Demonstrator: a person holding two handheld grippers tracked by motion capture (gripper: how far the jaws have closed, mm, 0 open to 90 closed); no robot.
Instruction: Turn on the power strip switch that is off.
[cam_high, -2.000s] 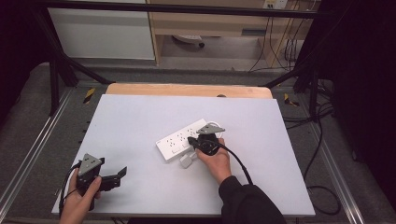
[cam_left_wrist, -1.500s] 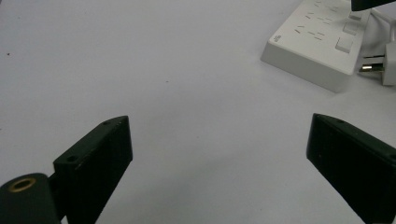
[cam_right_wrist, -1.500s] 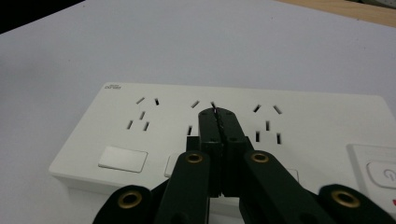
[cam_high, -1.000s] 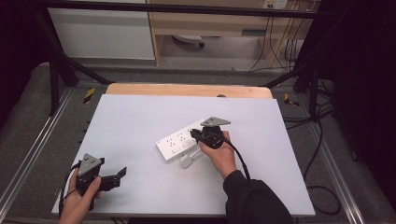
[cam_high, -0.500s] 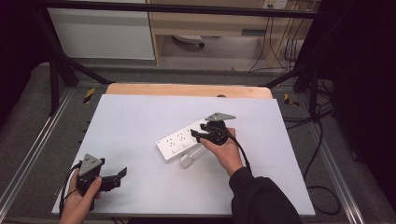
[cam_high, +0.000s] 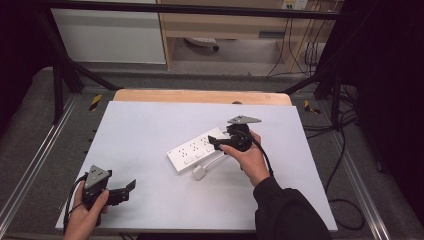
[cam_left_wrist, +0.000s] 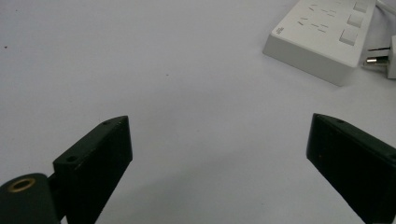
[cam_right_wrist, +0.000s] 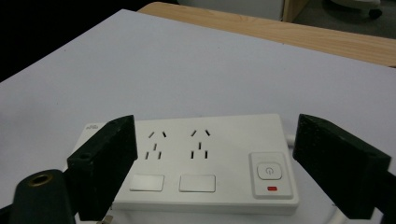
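While the jaws have just been opening, power strip (cam_right_wrist: 196, 163) lies beyond them.

I see a white power strip (cam_right_wrist: 196, 163) that looks like smooth, hard plastic with a soft shine. Its plug (cam_high: 199, 173) looks like white plastic too, with shiny metal pins. The table (cam_high: 150, 130) top is pale, flat and matt. A strip of bare wood (cam_high: 200, 96) shows at its far edge. My grippers' jaws look like dull black plastic.
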